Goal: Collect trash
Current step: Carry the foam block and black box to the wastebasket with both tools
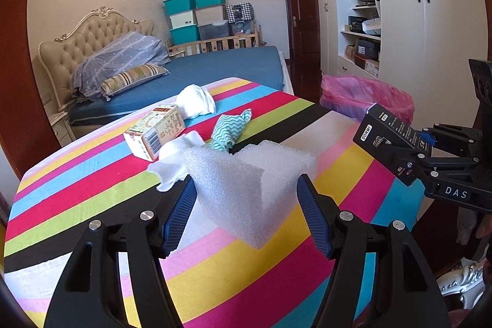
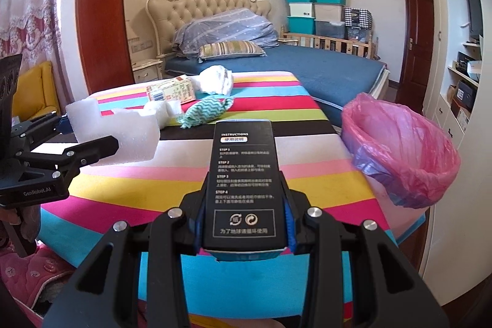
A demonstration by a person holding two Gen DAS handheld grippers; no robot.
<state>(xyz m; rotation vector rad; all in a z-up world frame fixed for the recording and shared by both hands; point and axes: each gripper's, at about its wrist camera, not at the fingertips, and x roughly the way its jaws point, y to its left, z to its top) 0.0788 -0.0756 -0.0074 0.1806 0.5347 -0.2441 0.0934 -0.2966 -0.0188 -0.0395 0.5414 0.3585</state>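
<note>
Two hand-held grippers angled downward above the striped table (image 2: 276, 143): left (image 1: 246, 199) clamped on foam block (image 1: 246, 183), right (image 2: 243, 205) on black box (image 2: 243, 174).

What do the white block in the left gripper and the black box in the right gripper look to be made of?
White block: apparently soft packing foam, matte and slightly translucent, with a pebbly, bubbly surface. Black box: likely printed cardboard, smooth with a low sheen, with crisp folded edges and white text.

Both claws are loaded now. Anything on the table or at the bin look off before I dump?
Nothing spilled or damaged. The pink bin liner hangs loose and crumpled, but its mouth is open. The left claw holds the white foam block tilted, one corner down. The right claw grips the black box squarely.
</note>
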